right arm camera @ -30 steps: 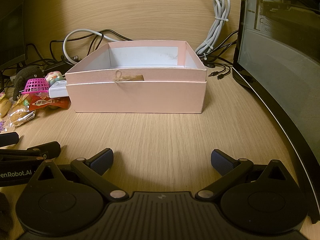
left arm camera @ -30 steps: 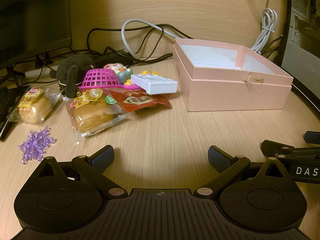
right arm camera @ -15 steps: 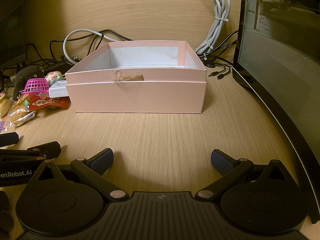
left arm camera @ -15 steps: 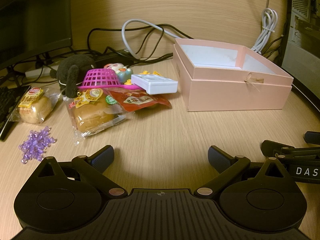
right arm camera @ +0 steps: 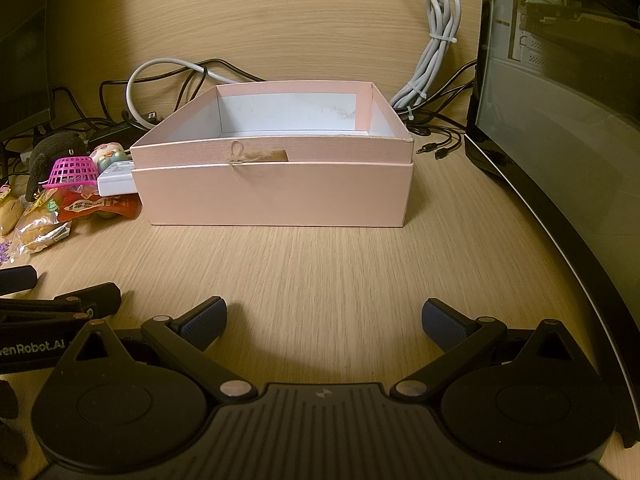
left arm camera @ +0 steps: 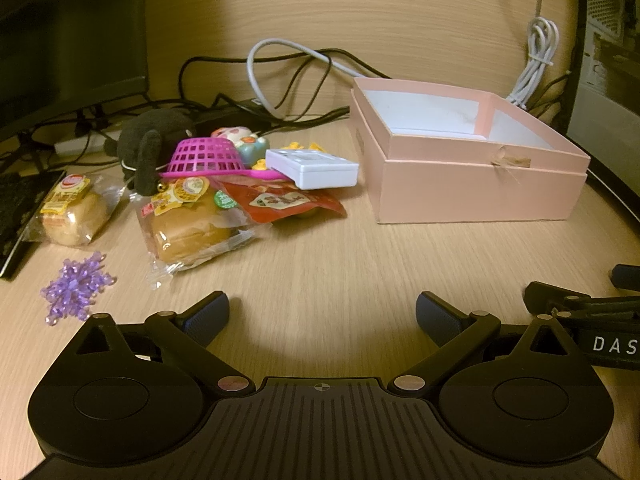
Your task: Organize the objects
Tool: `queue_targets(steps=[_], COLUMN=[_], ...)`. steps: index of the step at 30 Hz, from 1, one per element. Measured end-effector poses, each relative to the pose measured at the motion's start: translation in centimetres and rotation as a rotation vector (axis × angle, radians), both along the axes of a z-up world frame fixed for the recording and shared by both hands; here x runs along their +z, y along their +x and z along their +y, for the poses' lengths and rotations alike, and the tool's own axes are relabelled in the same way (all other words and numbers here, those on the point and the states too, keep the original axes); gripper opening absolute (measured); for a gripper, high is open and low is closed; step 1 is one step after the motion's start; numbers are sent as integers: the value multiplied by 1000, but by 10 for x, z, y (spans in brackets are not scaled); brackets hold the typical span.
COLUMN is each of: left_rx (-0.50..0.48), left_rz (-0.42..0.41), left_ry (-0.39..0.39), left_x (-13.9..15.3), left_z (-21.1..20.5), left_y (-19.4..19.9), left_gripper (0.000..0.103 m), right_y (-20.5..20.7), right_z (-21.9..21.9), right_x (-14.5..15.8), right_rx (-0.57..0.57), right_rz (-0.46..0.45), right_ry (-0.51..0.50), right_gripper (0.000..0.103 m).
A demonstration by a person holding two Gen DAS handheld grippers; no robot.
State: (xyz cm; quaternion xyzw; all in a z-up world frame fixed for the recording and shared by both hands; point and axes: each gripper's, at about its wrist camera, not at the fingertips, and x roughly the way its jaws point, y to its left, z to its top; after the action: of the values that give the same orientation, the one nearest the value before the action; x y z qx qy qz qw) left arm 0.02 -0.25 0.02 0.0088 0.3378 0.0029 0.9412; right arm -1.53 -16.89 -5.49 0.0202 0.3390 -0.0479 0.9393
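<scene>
An open, empty pink box [left arm camera: 476,196] [right arm camera: 276,196] stands on the wooden desk. Left of it lies a pile: a white device [left arm camera: 312,168], a magenta basket [left arm camera: 204,158], a red packet [left arm camera: 280,202], a wrapped bun [left arm camera: 188,232], a second wrapped bun [left arm camera: 72,216], a dark plush toy [left arm camera: 148,144] and a purple crystal flake [left arm camera: 76,286]. My left gripper [left arm camera: 322,314] is open and empty, low over the desk in front of the pile. My right gripper [right arm camera: 324,318] is open and empty, in front of the box.
Cables [left arm camera: 288,76] run along the back wall. A monitor [left arm camera: 68,28] and a keyboard edge [left arm camera: 16,216] sit at the left. A computer case [right arm camera: 560,60] and a dark curved edge [right arm camera: 560,224] bound the right side.
</scene>
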Motion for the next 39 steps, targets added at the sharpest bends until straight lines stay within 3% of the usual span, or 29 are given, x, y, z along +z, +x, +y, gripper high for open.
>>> queue_targets(steps=[7,11,13,15,18,20,21,22,26,30,34,39], left_rx=[11,186,269,277,263,251,245,230,150,87,191,326], left_rz=[35,-21,20,99,179,181,175,163,136,124,131,136], left_ry=[-29,-92,-137,-159,-82,-101,-111,-124,-152,-214,-217,-231], left_x=[16,54,63,59,41,34,34,36,47,59,59,64], left_z=[15,63,83,92,93,99,103,106,121,163,222,287], left_y=[-4,7,31,60,88,91,90,87,51,-19,-75,-116], left_gripper=[101,101,101,101,101,100,82,57,55,55,55,55], right_y=[7,3,3,4,6,10,10,8,2,14,33,56], right_z=[-1,-1,-1,-1,-2,-1,0,1,34,96,180,268], right_x=[5,5,5,6,8,12,14,18,37,48,49,37], right_rx=[38,33,32,35,56,94,113,124,199,380,587,722], right_rz=[91,95,99,104,125,171,183,173,90,53,58,74], right_ry=[15,16,16,15,12,21,38,61,50,31,59,71], right_gripper=[103,103,103,103,103,103,103,103,103,103,103,103])
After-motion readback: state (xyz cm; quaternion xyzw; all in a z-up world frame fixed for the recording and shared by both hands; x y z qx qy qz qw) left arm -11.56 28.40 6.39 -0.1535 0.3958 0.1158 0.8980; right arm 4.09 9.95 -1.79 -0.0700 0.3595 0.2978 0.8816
